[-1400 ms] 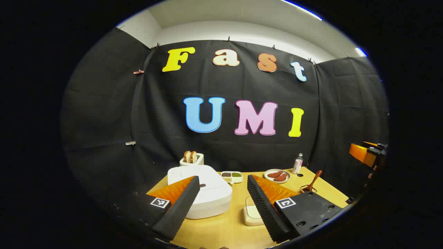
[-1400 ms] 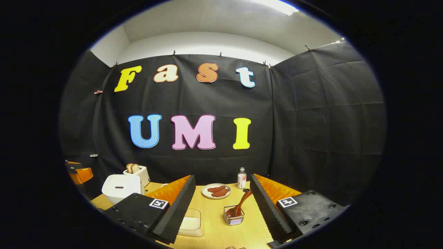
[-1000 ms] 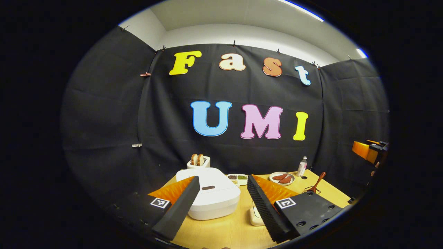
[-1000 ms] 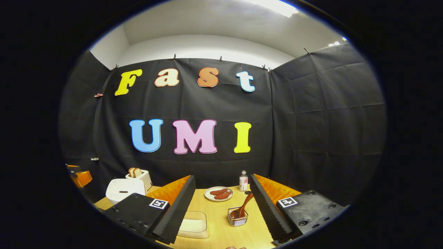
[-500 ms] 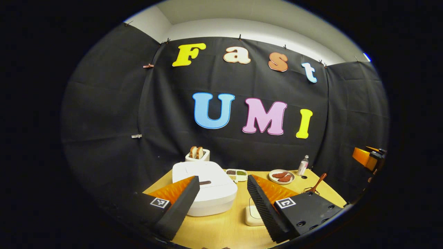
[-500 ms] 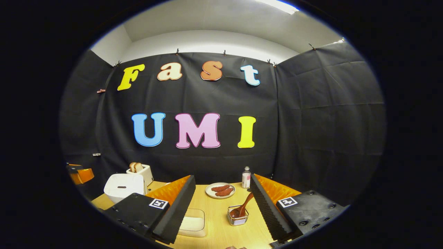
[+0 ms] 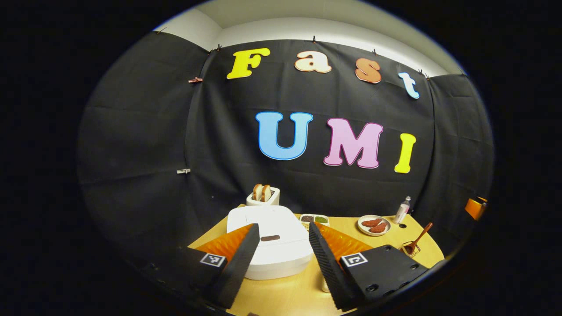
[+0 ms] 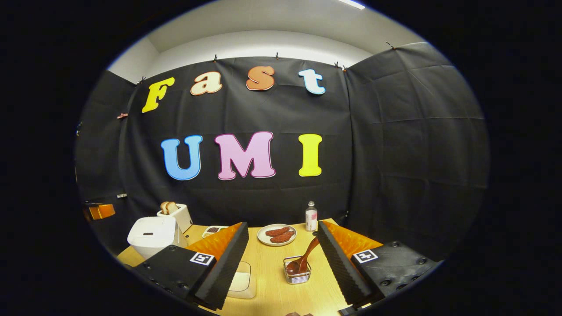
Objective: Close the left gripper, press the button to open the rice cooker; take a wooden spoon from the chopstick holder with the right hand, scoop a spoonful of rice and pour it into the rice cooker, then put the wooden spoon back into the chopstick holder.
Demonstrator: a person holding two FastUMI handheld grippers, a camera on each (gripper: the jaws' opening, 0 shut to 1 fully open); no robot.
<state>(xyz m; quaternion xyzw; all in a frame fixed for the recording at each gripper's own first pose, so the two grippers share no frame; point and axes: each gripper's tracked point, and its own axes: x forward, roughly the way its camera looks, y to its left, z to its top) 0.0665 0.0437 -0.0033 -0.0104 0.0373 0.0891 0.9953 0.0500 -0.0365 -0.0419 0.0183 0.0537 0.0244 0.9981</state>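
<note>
The white rice cooker [image 7: 281, 256] stands lid down at the table's left, and its dark button [image 7: 269, 238] shows between my left gripper's fingers. My left gripper [image 7: 282, 228] is open above the cooker's near side and holds nothing. A wooden spoon [image 8: 306, 258] leans in a wire chopstick holder [image 8: 298, 273], a little ahead of my open, empty right gripper [image 8: 283, 226]. The shallow white rice container [image 8: 240, 281] lies partly behind the right gripper's left finger. The cooker [image 8: 151, 237] and the left gripper [image 8: 100, 211] also appear at far left in the right gripper view.
Behind the cooker stands a toaster [image 7: 262, 197] with bread in it. A divided dish of grains [image 7: 314, 218], a plate of sausages [image 8: 276, 235] and a small bottle [image 8: 311, 217] line the back of the wooden table [image 8: 272, 298]. Black cloth walls close in the booth.
The left gripper has swung so the cooker and its button sit between its fingers, and the fingers have drawn slightly closer. The right gripper has barely moved.
</note>
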